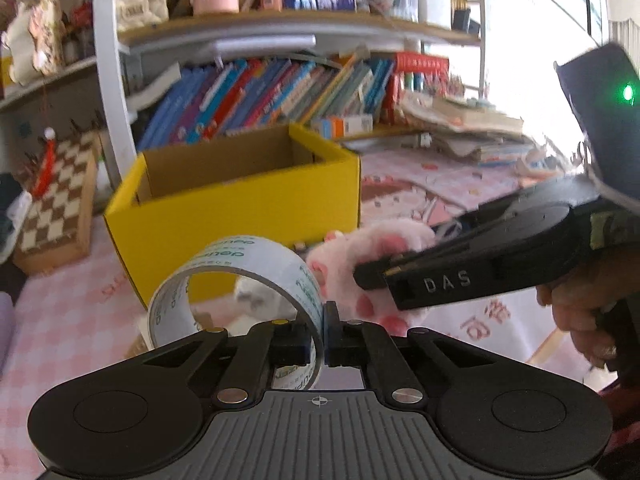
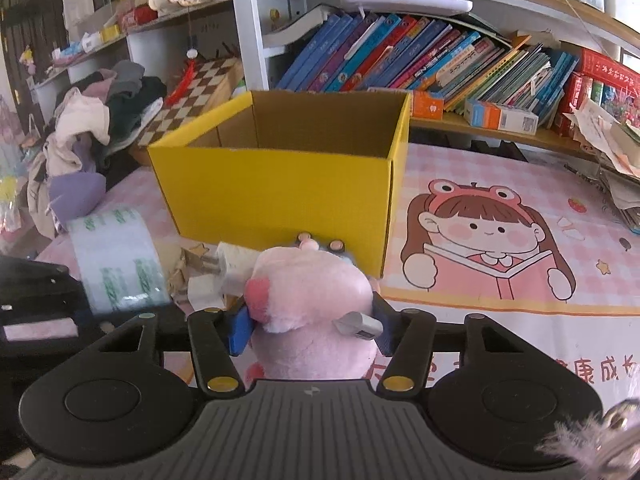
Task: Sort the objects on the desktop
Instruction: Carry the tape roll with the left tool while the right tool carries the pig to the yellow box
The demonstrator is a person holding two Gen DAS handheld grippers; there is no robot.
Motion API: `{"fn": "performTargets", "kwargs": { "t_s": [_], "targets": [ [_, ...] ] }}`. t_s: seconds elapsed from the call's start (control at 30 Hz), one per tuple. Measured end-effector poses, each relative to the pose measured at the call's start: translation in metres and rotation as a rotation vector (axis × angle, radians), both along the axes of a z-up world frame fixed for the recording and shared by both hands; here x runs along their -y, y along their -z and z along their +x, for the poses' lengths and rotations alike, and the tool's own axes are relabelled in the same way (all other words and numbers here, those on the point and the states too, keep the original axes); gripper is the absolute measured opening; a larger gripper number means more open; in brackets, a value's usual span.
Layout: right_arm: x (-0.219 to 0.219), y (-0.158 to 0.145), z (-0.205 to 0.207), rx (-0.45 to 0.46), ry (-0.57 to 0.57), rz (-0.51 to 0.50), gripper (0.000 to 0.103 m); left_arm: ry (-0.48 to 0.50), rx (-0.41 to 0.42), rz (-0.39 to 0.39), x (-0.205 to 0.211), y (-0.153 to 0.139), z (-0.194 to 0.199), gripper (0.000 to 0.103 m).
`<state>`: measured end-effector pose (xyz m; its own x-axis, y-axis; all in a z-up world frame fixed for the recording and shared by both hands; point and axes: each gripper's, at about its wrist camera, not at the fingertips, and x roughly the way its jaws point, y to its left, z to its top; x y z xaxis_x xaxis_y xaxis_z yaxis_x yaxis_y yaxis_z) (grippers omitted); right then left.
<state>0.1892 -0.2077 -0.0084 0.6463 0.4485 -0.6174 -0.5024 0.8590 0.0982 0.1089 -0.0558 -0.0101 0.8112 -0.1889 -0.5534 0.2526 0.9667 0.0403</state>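
Observation:
My left gripper (image 1: 323, 322) is shut on the wall of a clear tape roll (image 1: 240, 280) with green print, held just above the desk in front of the yellow cardboard box (image 1: 240, 204). The tape roll also shows at the left of the right wrist view (image 2: 116, 256). My right gripper (image 2: 312, 326) is shut on a pink plush paw toy (image 2: 308, 300), close in front of the open yellow box (image 2: 280, 184). The toy and the right gripper show at the right of the left wrist view (image 1: 380, 264). A white plug adapter (image 2: 232, 268) lies on the desk beside the toy.
A bookshelf (image 2: 400, 60) full of books stands behind the box. A chessboard box (image 1: 56, 204) and a pile of clothes (image 2: 92, 128) lie to the left. A stack of papers (image 1: 472, 124) lies at the right. A pink cartoon mat (image 2: 500, 232) covers the desk.

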Motion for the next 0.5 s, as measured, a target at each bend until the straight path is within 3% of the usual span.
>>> {"fn": "performTargets", "kwargs": {
  "t_s": [0.5],
  "targets": [
    [0.011, -0.049, 0.009, 0.135, -0.010, 0.063, 0.055, -0.081, 0.132, -0.020, -0.017, -0.052, 0.010, 0.004]
  ]
}}
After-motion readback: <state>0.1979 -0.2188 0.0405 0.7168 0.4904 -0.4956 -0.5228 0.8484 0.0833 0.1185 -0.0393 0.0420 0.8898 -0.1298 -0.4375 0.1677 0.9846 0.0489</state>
